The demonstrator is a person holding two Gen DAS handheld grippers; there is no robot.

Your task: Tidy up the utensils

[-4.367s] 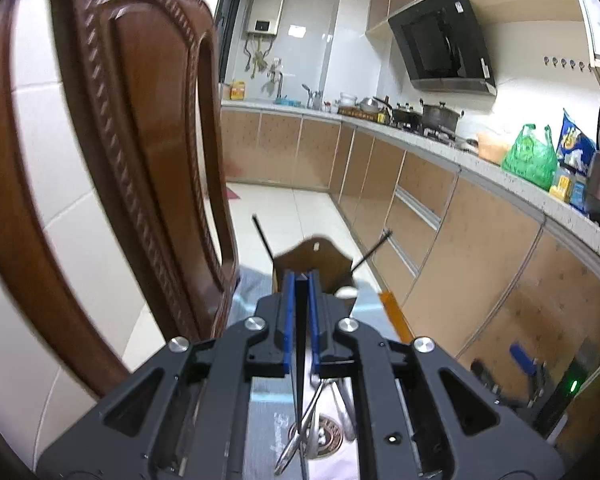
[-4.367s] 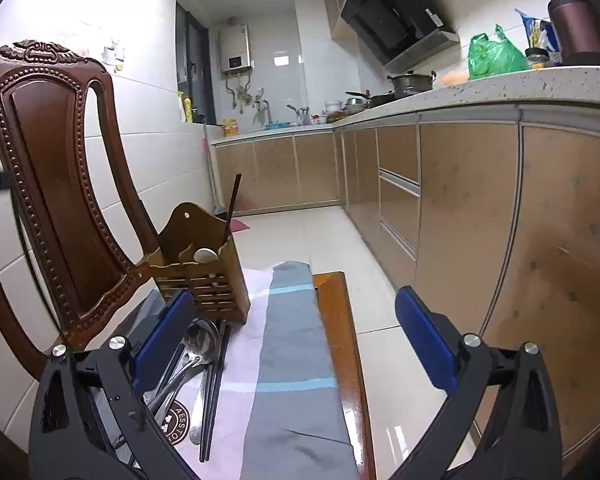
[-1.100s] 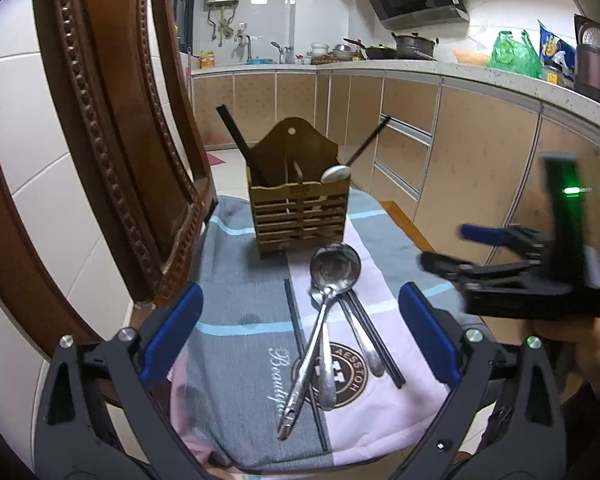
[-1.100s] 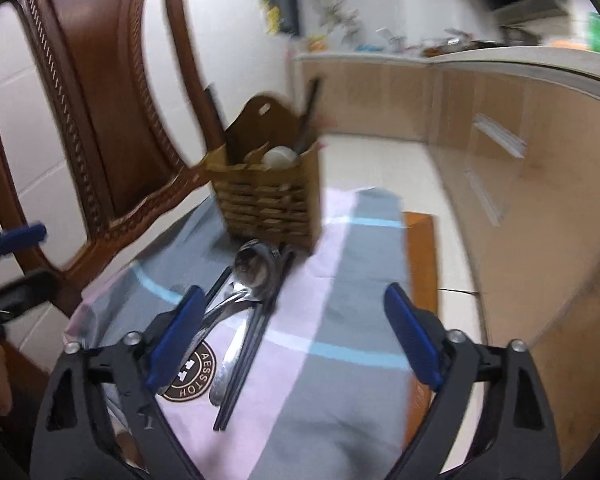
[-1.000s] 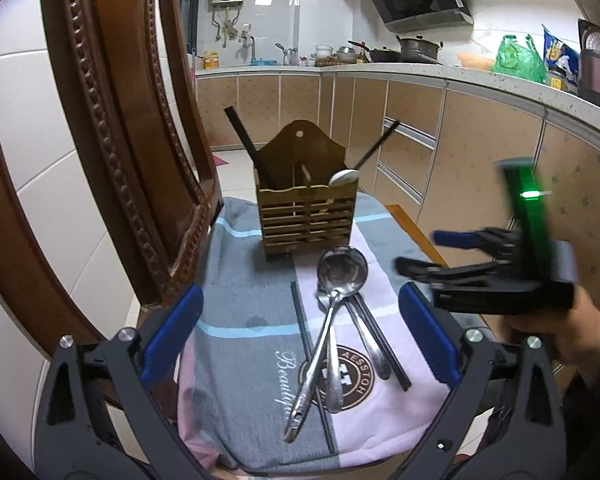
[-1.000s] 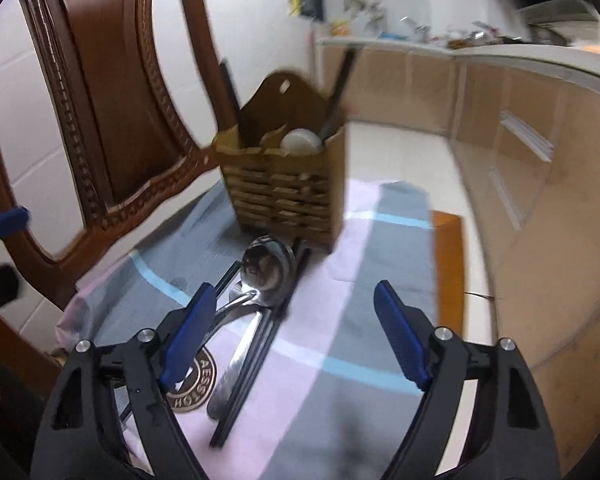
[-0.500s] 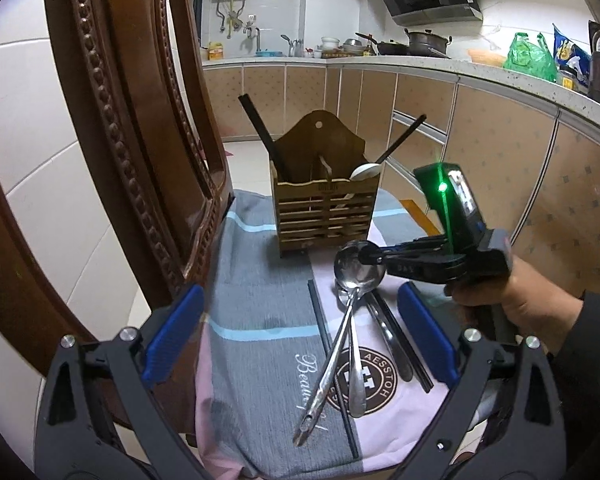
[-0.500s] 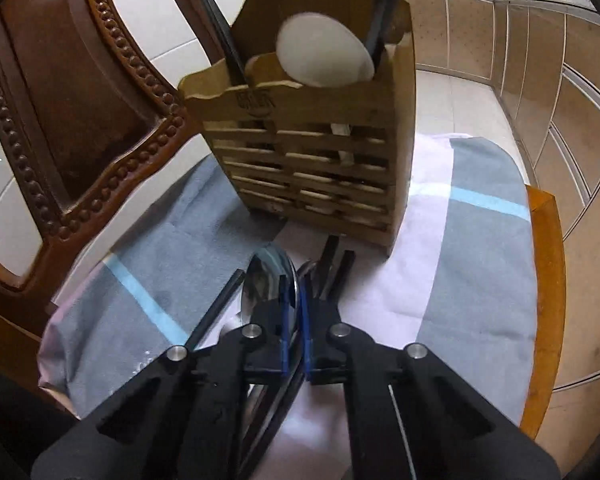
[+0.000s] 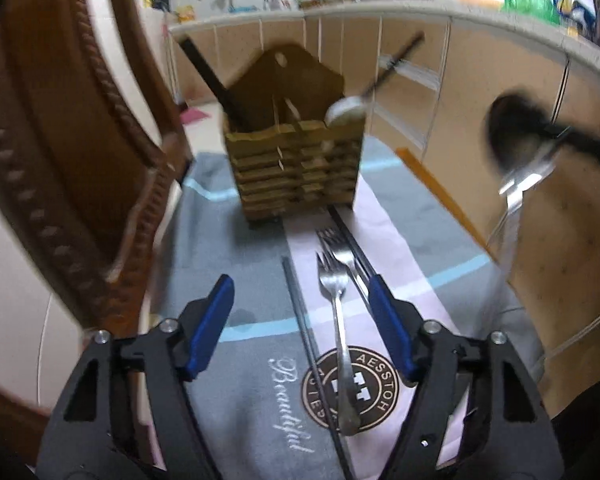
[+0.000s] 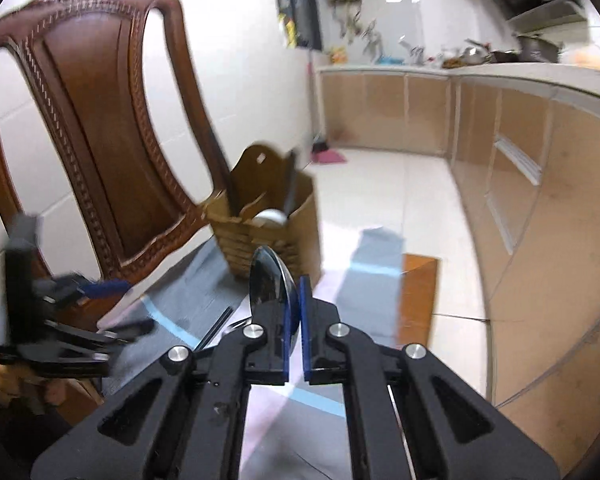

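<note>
A wooden utensil holder (image 9: pixel 296 176) stands at the back of a grey and pink cloth (image 9: pixel 236 364); it holds black chopsticks and a white spoon (image 9: pixel 346 110). My right gripper (image 10: pixel 296 292) is shut on a large metal spoon (image 10: pixel 268 276), held in the air to the right of the holder (image 10: pixel 268 236); in the left wrist view that spoon (image 9: pixel 514 148) is blurred. My left gripper (image 9: pixel 300 312) hangs low over the cloth, its jaws closing. A fork (image 9: pixel 336 300) and a black chopstick (image 9: pixel 296 300) lie between its pads, untouched.
A carved wooden chair back (image 9: pixel 72 160) rises close on the left. A second fork (image 9: pixel 334 240) and more black chopsticks (image 9: pixel 354 248) lie in front of the holder. Kitchen cabinets (image 10: pixel 520 184) run along the right, across a tiled floor.
The right gripper has shut on the big spoon and lifted it off the cloth, up and to the right. The left gripper has dropped towards the forks and its jaws have narrowed.
</note>
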